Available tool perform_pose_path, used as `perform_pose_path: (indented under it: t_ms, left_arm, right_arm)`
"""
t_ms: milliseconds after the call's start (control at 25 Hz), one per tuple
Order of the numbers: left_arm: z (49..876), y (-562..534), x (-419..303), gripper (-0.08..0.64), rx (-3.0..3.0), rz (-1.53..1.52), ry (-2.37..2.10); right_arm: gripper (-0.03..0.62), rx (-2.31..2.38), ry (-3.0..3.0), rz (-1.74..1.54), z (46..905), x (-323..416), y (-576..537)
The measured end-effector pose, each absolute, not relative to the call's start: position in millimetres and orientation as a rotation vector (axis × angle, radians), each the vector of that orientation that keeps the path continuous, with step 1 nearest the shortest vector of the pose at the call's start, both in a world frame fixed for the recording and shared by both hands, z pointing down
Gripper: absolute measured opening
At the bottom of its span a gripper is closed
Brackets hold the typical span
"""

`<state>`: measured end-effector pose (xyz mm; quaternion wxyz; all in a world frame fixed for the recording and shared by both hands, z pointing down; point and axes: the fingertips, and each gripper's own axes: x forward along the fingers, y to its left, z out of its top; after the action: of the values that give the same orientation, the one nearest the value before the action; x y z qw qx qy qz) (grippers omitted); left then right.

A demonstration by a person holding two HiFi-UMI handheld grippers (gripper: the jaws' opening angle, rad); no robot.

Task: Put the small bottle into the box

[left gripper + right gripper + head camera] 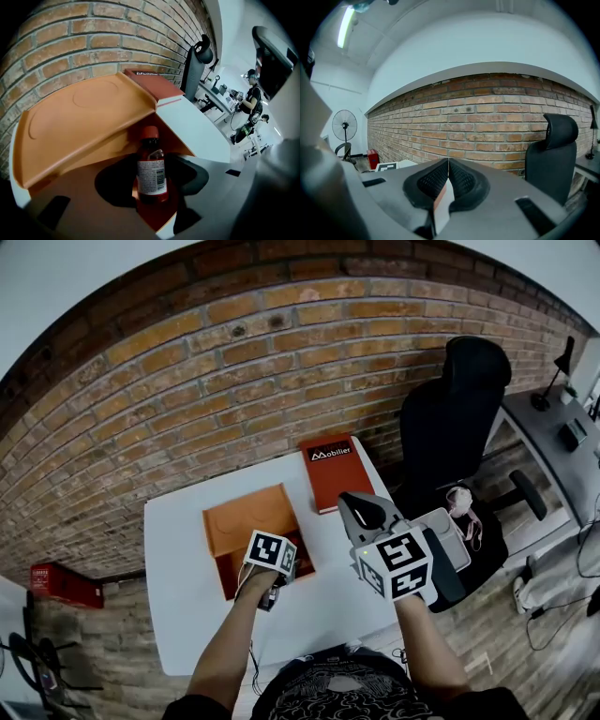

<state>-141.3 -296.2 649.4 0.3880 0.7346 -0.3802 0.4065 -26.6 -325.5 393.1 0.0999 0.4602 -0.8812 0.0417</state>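
The small bottle (151, 171), with a red cap and a white label, stands upright between my left gripper's black pads (112, 185), just over the red-orange inside of the open box (161, 213). My left gripper (272, 563) is shut on the bottle above the front right corner of the orange box (246, 521), whose lid (84, 115) lies folded back toward the brick wall. Higher up and to the right of the box, my right gripper (364, 512) is held with its jaws pressed together and nothing between them (448, 164).
A red book (330, 470) lies on the white table (187, 615) behind the box, against the brick wall. A black office chair (450, 418) stands right of the table, with a grey desk (553, 437) beyond it. A red crate (61, 585) sits on the floor at left.
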Motion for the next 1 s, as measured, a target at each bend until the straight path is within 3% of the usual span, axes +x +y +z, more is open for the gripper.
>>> perform_pose_path:
  t_ms: [1000]
  left_arm:
    - [656.4, -295.8, -137.7, 0.23, 1.791, 1.022, -0.941]
  right_arm:
    - [0.02, 1.359, -2.603, 0.141, 399.9, -18.4, -322.6]
